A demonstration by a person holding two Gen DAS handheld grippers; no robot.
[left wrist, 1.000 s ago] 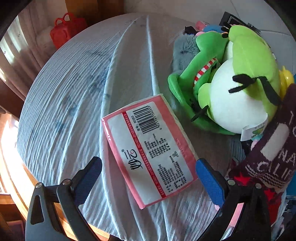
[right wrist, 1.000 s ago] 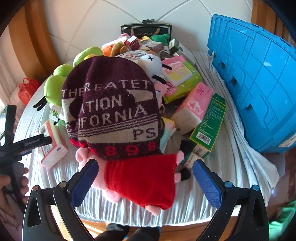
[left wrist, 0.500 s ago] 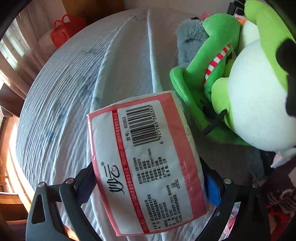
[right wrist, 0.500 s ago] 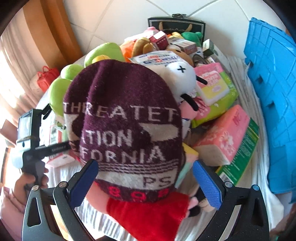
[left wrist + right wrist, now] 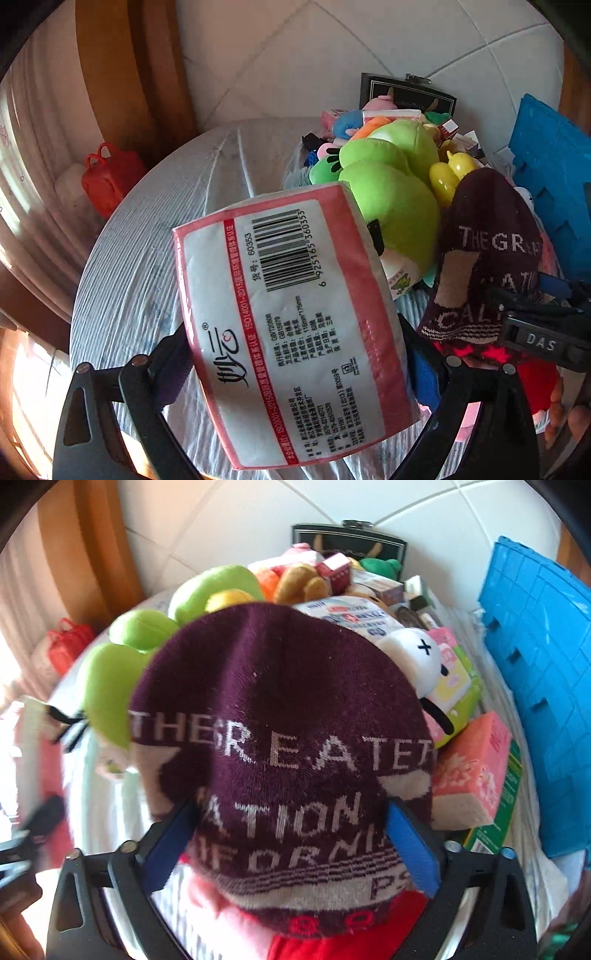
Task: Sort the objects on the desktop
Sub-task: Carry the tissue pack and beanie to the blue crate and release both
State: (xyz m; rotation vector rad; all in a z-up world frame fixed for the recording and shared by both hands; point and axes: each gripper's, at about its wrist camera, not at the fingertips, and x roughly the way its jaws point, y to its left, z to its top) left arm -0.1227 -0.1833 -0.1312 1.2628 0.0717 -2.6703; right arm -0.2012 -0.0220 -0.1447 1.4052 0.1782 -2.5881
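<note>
Two grippers each had something between their blue pads. The left gripper (image 5: 295, 365) pinched a pink tissue pack (image 5: 291, 325), lifted above the striped cloth (image 5: 147, 258). The right gripper (image 5: 291, 845) was closing on a purple hat (image 5: 284, 738). Behind were a green frog toy (image 5: 395, 192) and a blue crate (image 5: 535, 686).

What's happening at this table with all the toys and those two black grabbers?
A person is sorting a cluttered table, one grabber in each hand. The left gripper holds a pink-and-white tissue pack above the striped tablecloth. The right gripper is closing its fingers around a maroon knit hat on a toy. A blue crate stands to the right.
</note>
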